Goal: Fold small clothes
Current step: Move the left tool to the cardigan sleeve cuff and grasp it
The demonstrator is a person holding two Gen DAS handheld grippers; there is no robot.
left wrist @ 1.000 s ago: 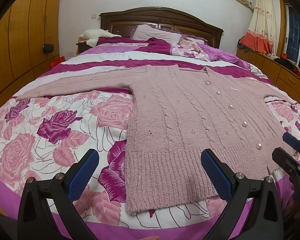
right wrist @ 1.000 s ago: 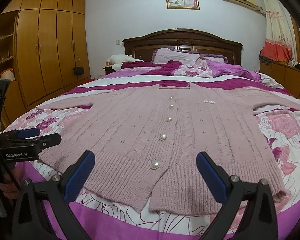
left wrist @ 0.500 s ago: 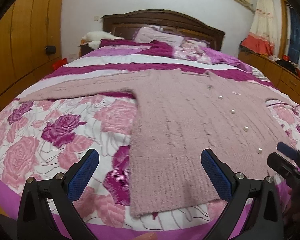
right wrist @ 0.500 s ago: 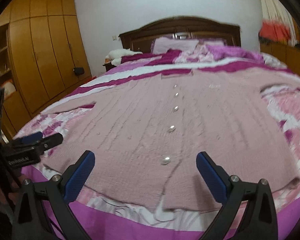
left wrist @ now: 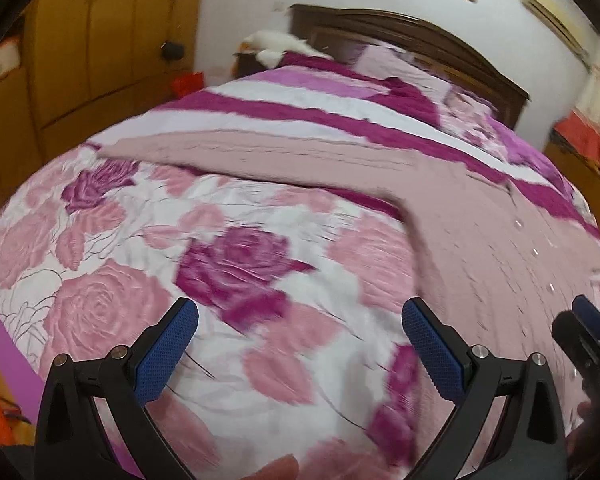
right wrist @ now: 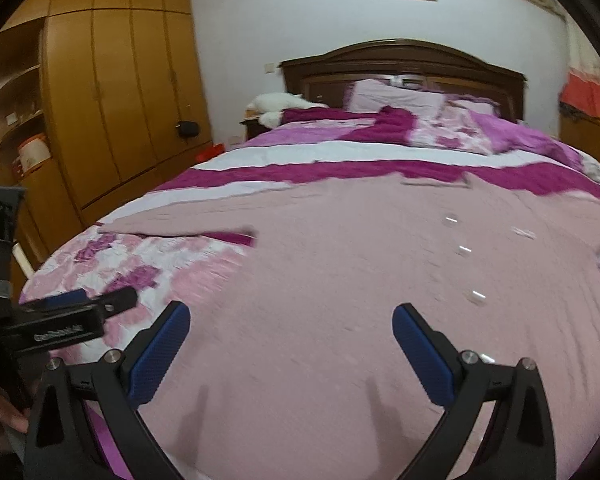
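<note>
A dusty-pink knit cardigan (right wrist: 340, 280) with pearl buttons lies flat and face up on the bed, sleeves spread out. In the left wrist view its body (left wrist: 500, 248) is at the right and its left sleeve (left wrist: 260, 156) runs across the middle. My left gripper (left wrist: 300, 344) is open and empty above the floral bedspread, left of the cardigan's hem. My right gripper (right wrist: 292, 348) is open and empty low over the cardigan's lower body. The left gripper also shows in the right wrist view (right wrist: 80, 304) at the left.
The bed has a floral pink and magenta bedspread (left wrist: 140, 280), pillows (right wrist: 396, 96) and a dark wooden headboard (right wrist: 400, 60). Wooden wardrobes (right wrist: 112, 100) stand to the left. A white plush toy (right wrist: 276, 104) sits by the headboard.
Both grippers have moved forward and lower toward the bed. The left one swung left, so it now faces the bedspread and sleeve. The cardigan has not moved.
</note>
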